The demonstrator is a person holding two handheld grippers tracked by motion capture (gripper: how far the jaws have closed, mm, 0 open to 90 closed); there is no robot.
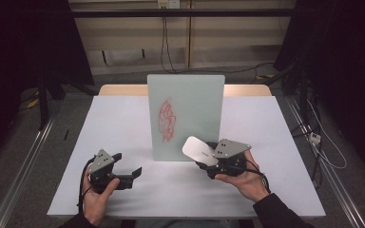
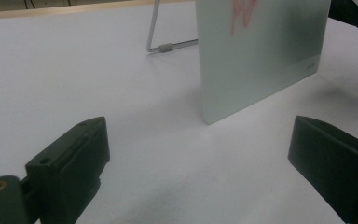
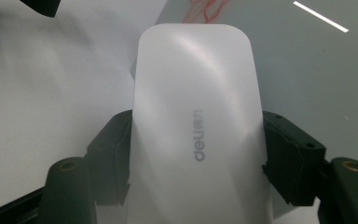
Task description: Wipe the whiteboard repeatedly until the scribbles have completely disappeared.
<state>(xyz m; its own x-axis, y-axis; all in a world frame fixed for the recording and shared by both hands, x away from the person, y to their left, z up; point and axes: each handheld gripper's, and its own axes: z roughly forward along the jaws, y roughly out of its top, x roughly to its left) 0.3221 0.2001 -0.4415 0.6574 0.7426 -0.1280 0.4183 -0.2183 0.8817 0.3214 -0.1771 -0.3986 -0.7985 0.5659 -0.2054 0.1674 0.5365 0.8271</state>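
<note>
White plastic, rounded and marked "deli", the whiteboard eraser [image 3: 196, 130] sits clamped between the jaws of the right gripper [image 1: 208, 160], held just in front of the lower right part of the upright frosted-glass writing board [image 1: 195, 99]. Red scribble [image 1: 166, 119] sits up and to the left of it on the board face. To wipe well, I would judge the eraser's pad side must meet the glass flat, then sweep across the marks with light pressure so the board does not tip on its wire stand [image 2: 168, 46]. Left gripper [image 1: 126, 167] rests low on the white table [image 1: 119, 118], jaws apart and empty, free to steady the board's edge
</note>
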